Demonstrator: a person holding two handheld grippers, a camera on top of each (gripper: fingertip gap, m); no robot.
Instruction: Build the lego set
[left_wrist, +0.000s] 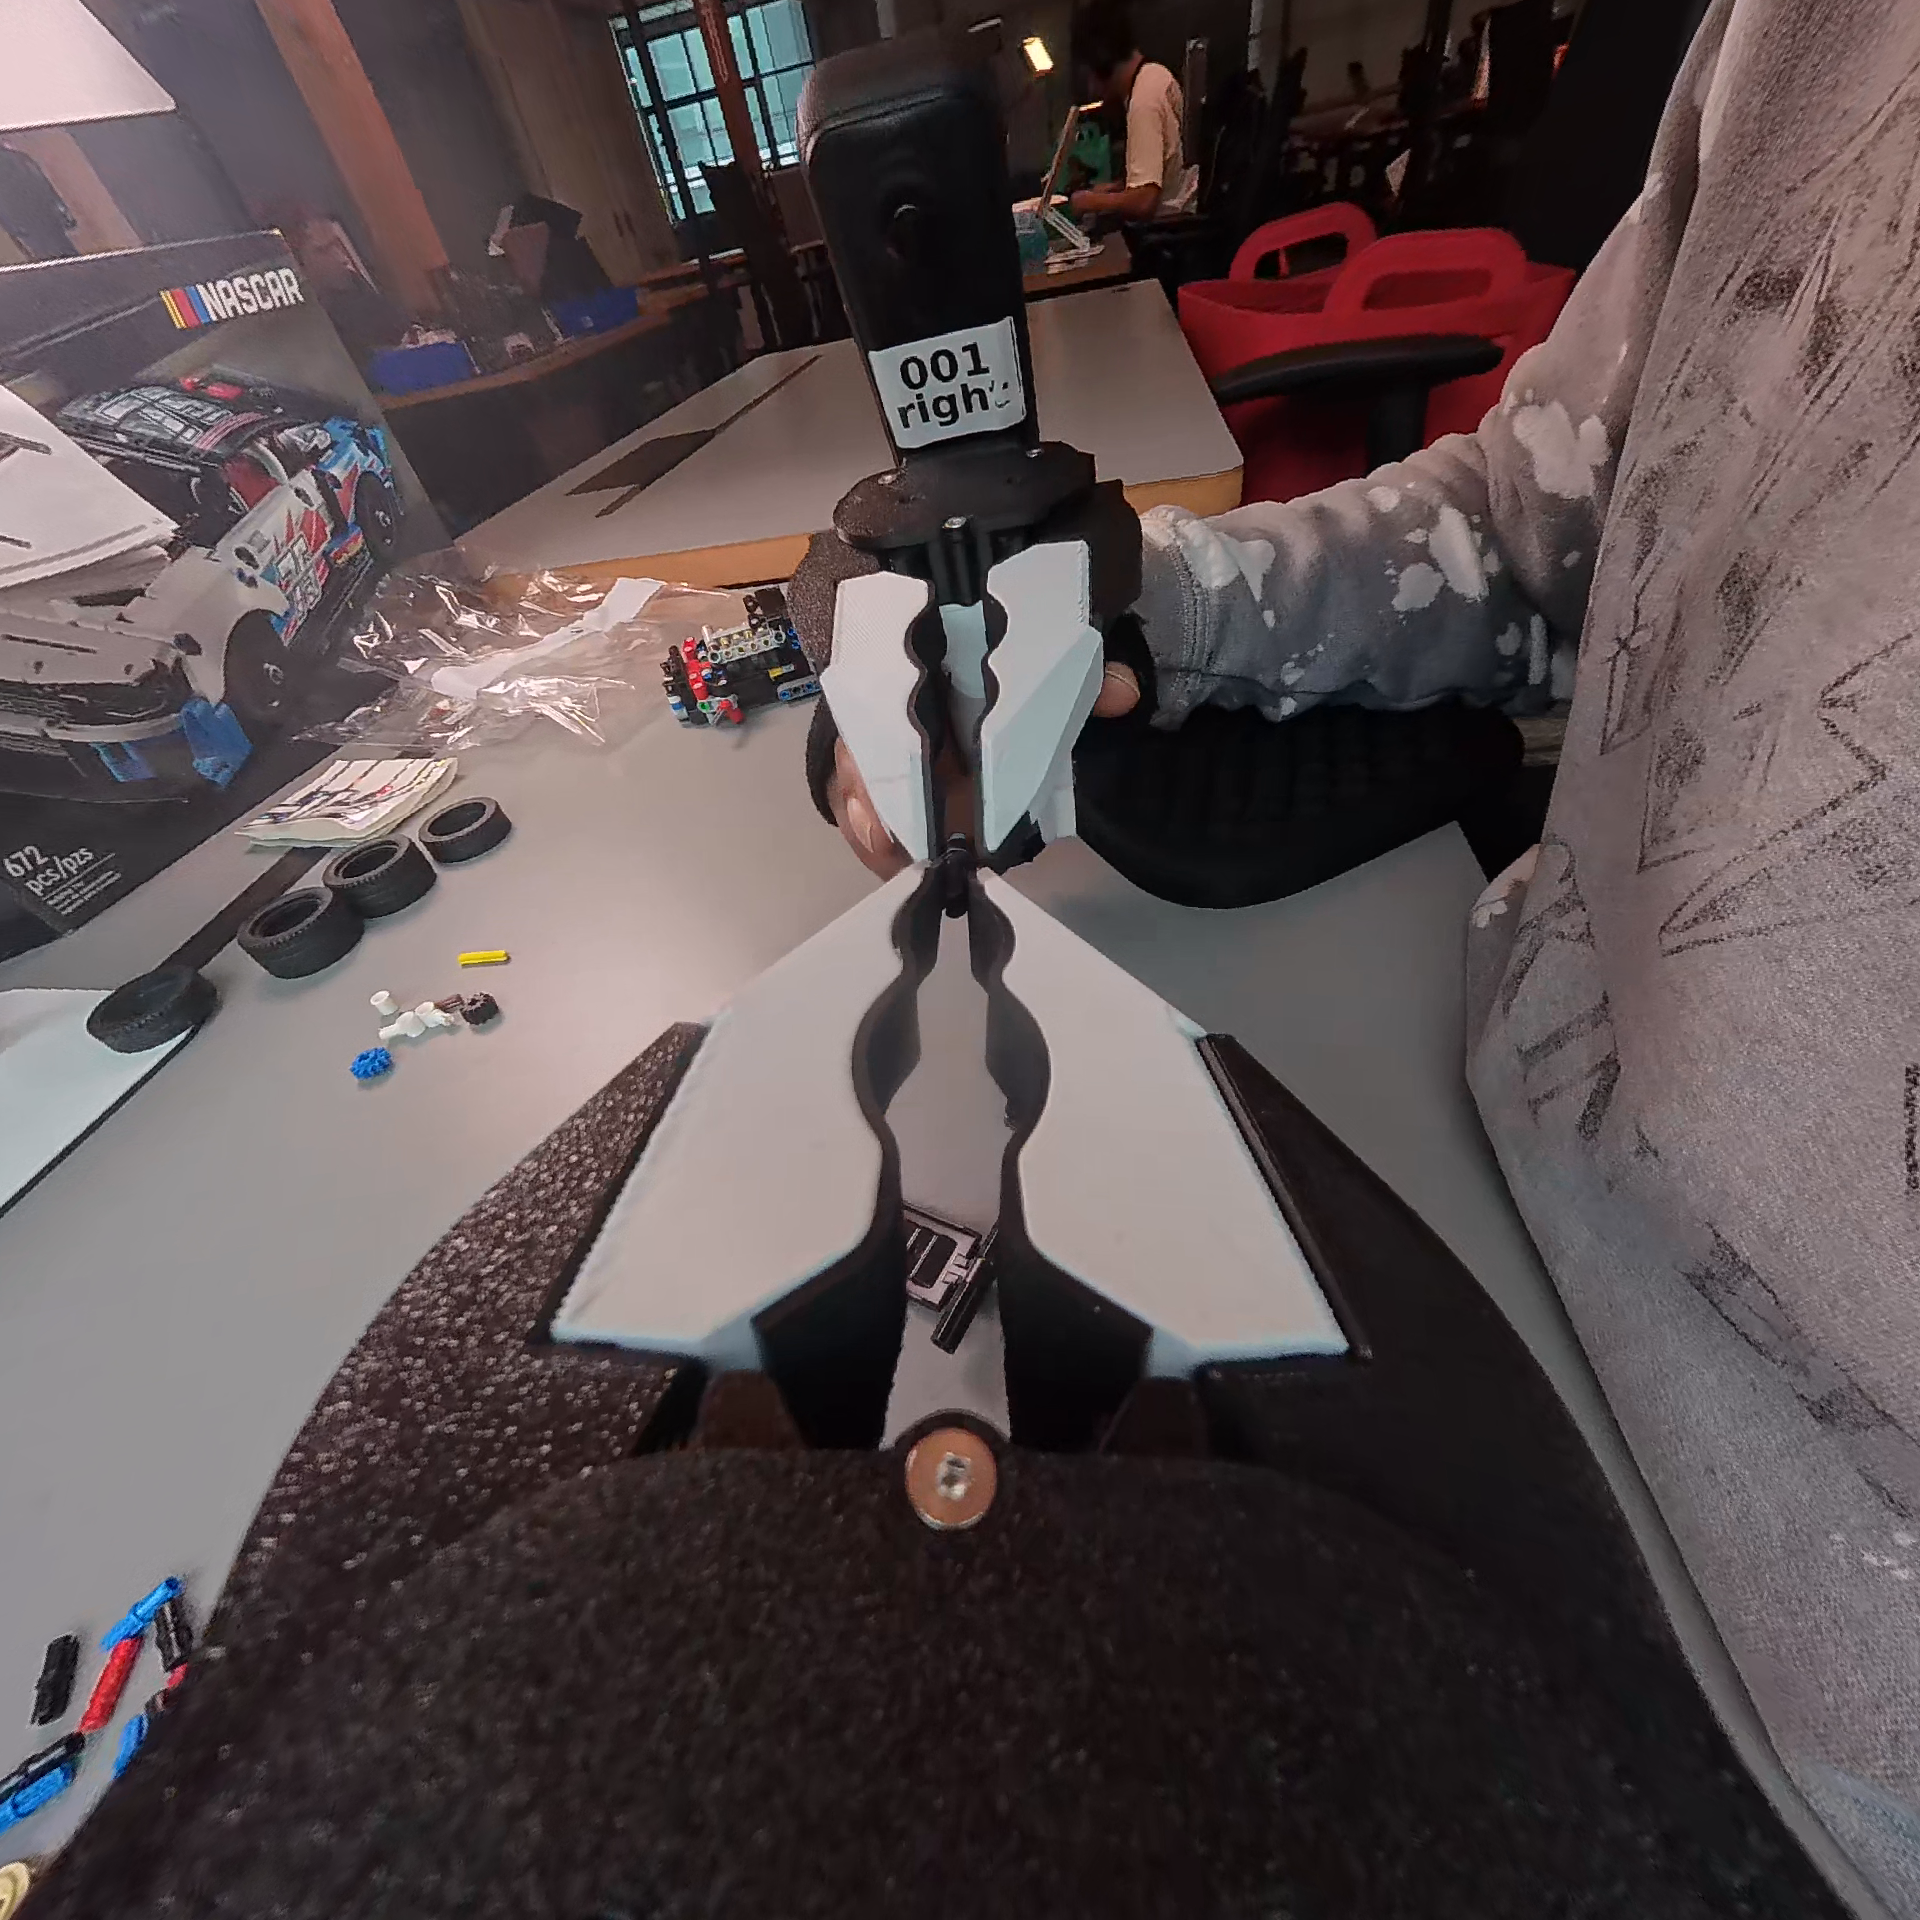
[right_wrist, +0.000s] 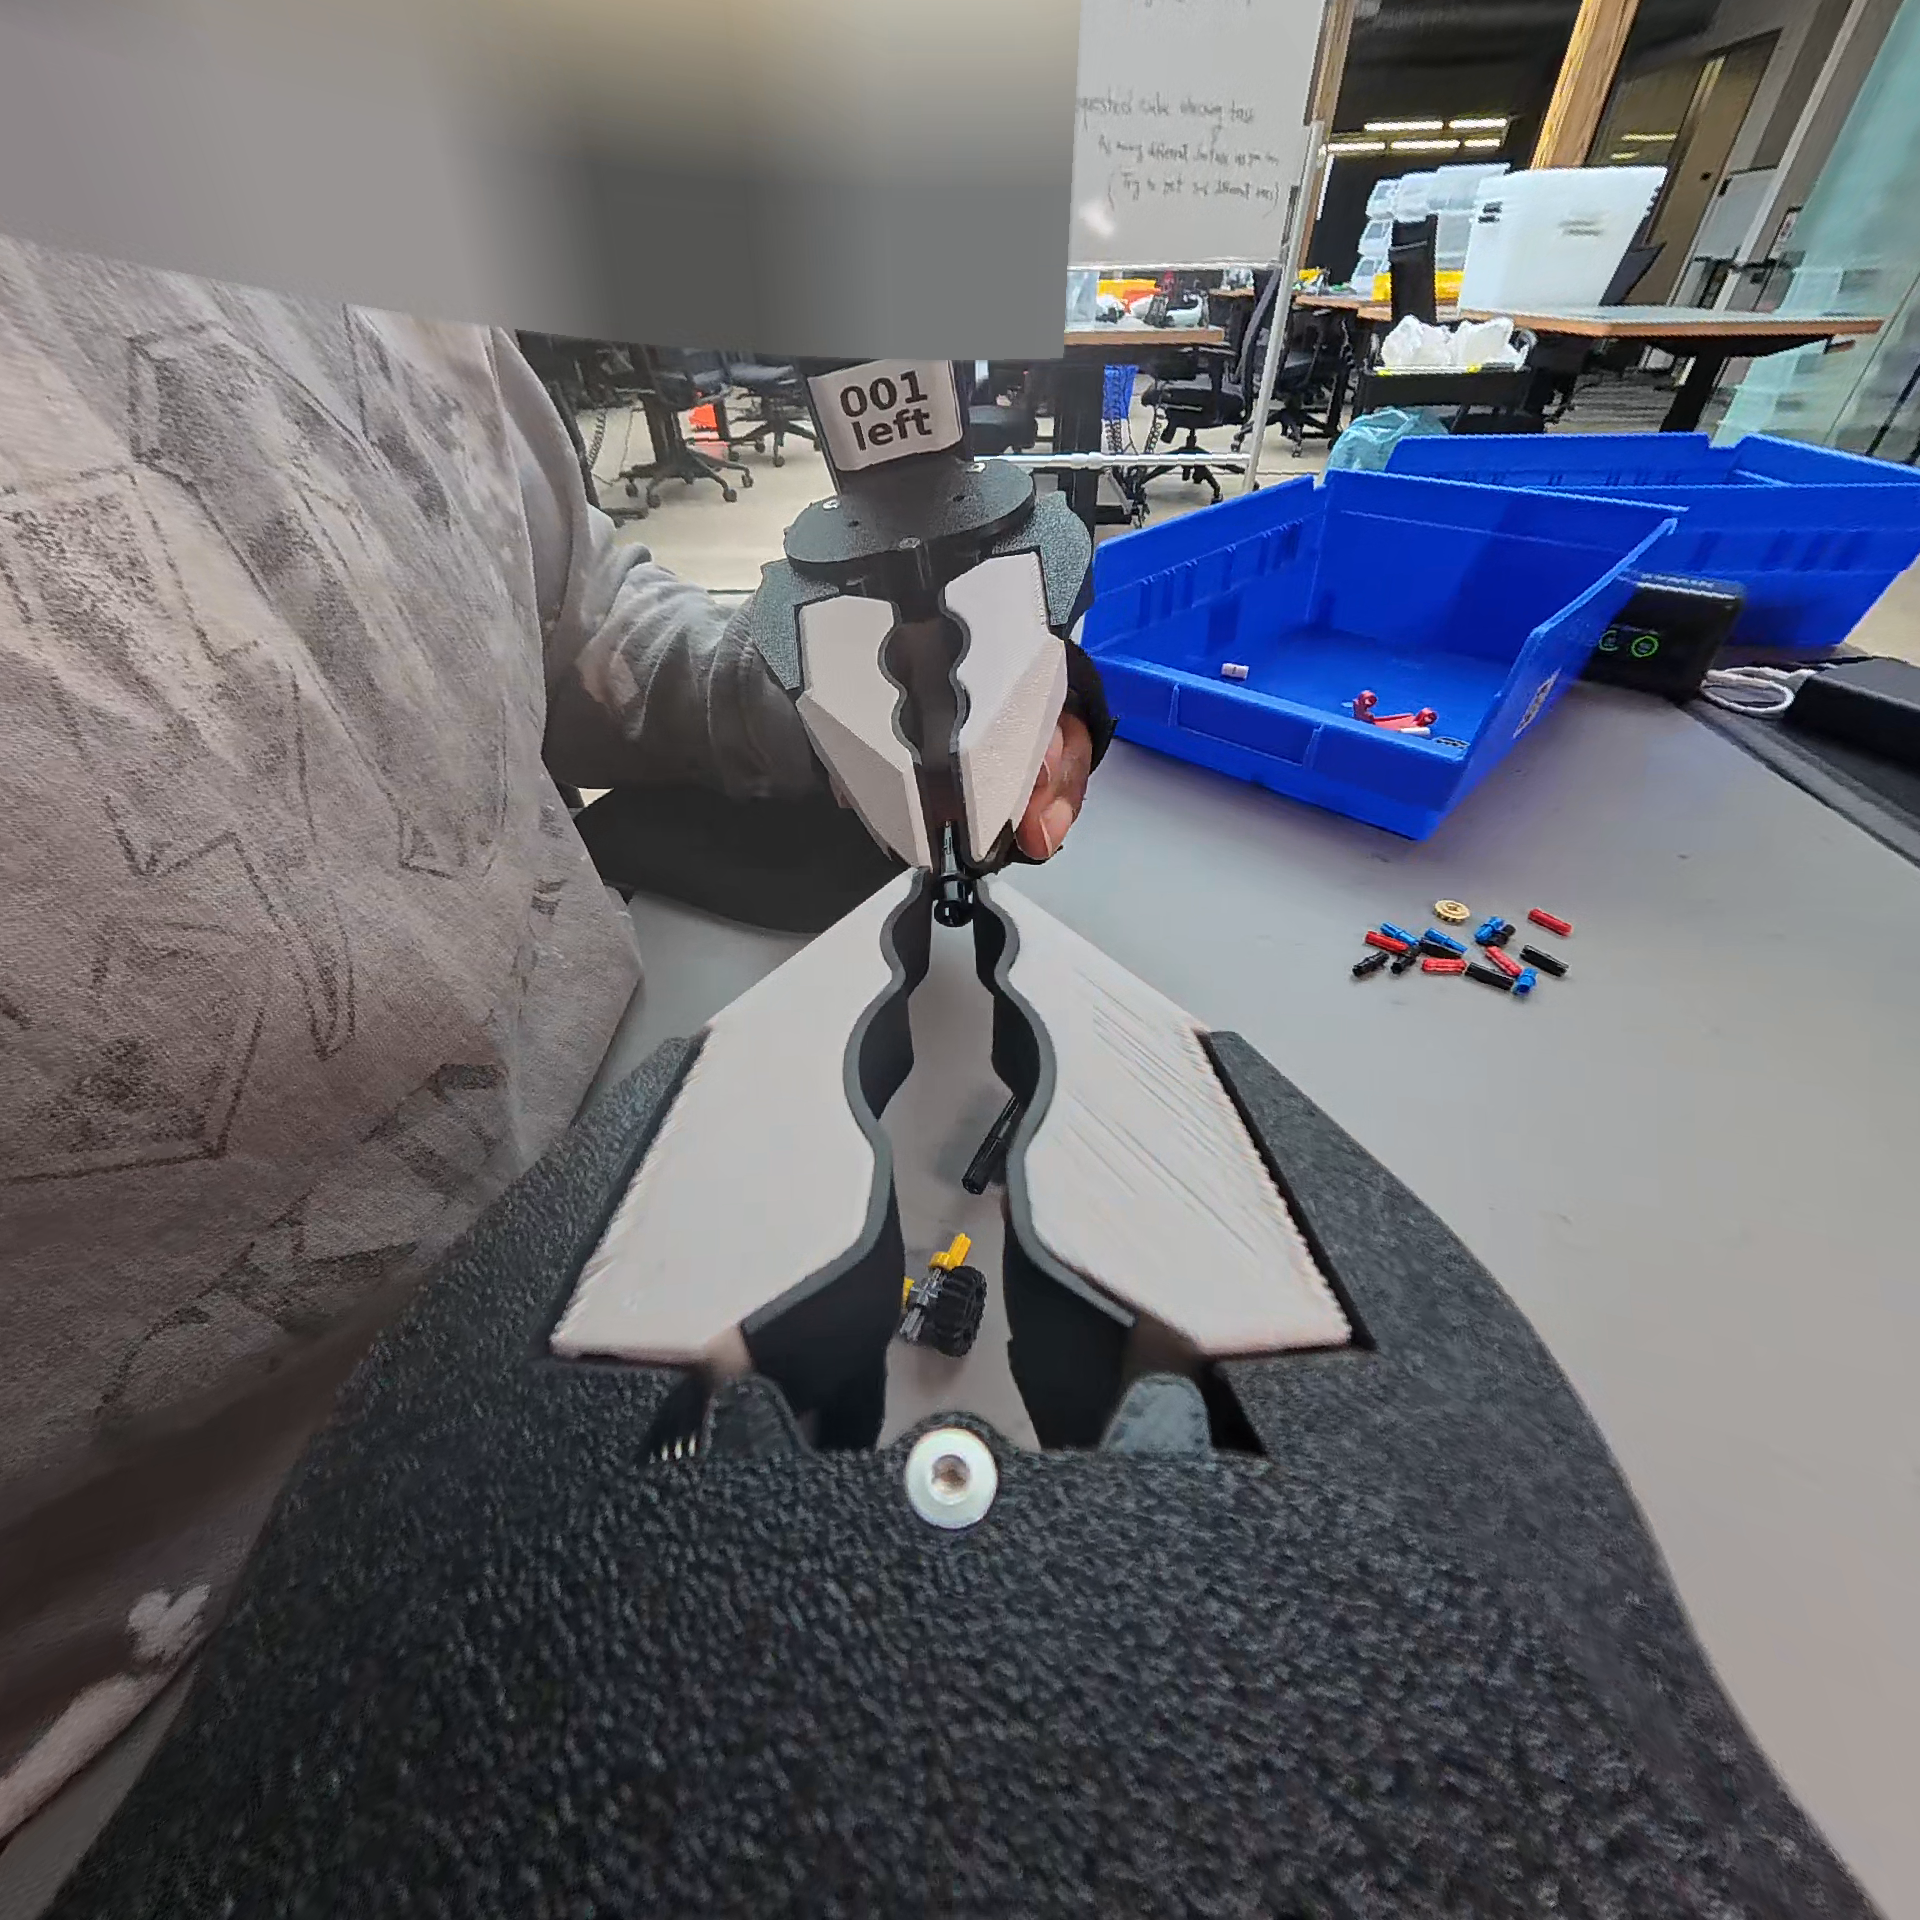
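In the left wrist view, going from the left side, the lego set box (left_wrist: 156, 540) with a race car picture stands at the edge of the grey table (left_wrist: 623, 1039). In front of it lie a sticker sheet (left_wrist: 348, 798) and four black tyres (left_wrist: 343, 894), and nearer are a yellow axle (left_wrist: 483, 957), some small white and brown pieces (left_wrist: 431, 1016) and a blue gear (left_wrist: 371, 1062). Clear plastic bags (left_wrist: 488, 665) lie behind, and beside them sits the partly built chassis (left_wrist: 740, 667).

In the middle, the left gripper (left_wrist: 951, 883) and the right gripper (left_wrist: 954, 850) meet tip to tip above the table. Between them is a small black pin piece (left_wrist: 953, 881). The tips of both grippers are drawn together and each seems to pinch one end of this piece, but it is very small and I cannot be sure where each tip grips. A black beam (left_wrist: 966, 1299) lies on the table under the left gripper.

In the right wrist view, the person's grey sleeve (right_wrist: 260, 727) fills the left side. Under the right gripper (right_wrist: 951, 906) a black gear on a yellow axle (right_wrist: 943, 1311) lies on the table. To the right are a scatter of red, blue and black pins (right_wrist: 1460, 951), and behind them a blue bin (right_wrist: 1351, 665) with a few pieces inside.
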